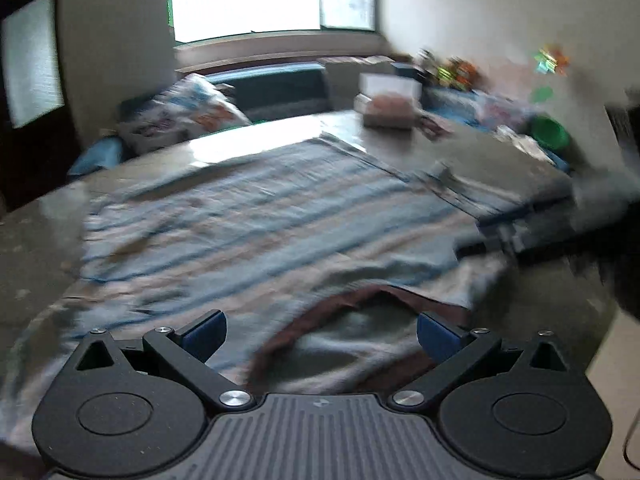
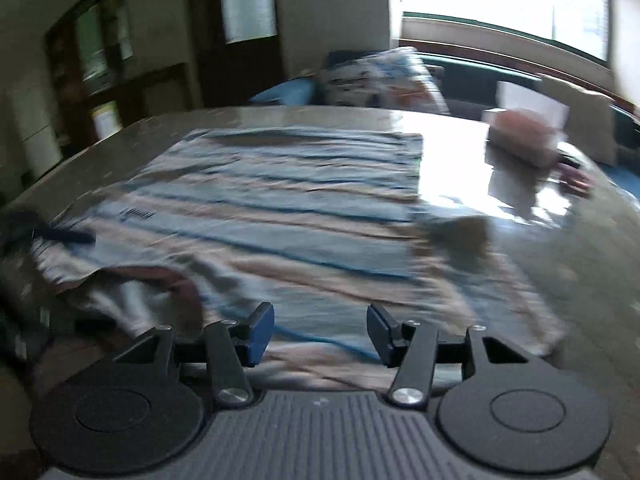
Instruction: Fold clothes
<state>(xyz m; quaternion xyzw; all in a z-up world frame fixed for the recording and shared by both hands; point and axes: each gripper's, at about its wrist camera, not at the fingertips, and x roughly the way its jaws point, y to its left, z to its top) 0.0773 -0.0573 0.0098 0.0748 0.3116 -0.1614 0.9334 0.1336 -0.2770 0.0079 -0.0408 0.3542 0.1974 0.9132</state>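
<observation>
A blue, white and tan striped T-shirt [image 1: 256, 216] lies spread flat on a glossy table [image 1: 40, 232], its maroon-edged neckline [image 1: 360, 300] towards me. My left gripper [image 1: 322, 336] is open and empty, hovering just above the neckline. The right wrist view shows the same shirt [image 2: 280, 208] with the collar [image 2: 168, 276] at lower left. My right gripper [image 2: 320, 334] is open and empty above the shirt's near edge. Both views are motion-blurred.
A box with a pink item [image 1: 390, 110] and coloured clutter with a green bowl [image 1: 550, 132] sit at the table's far right. A patterned pillow [image 1: 188, 112] lies on a teal sofa [image 1: 280, 88] beyond. A dark shape [image 1: 532, 232] shows at the shirt's right edge.
</observation>
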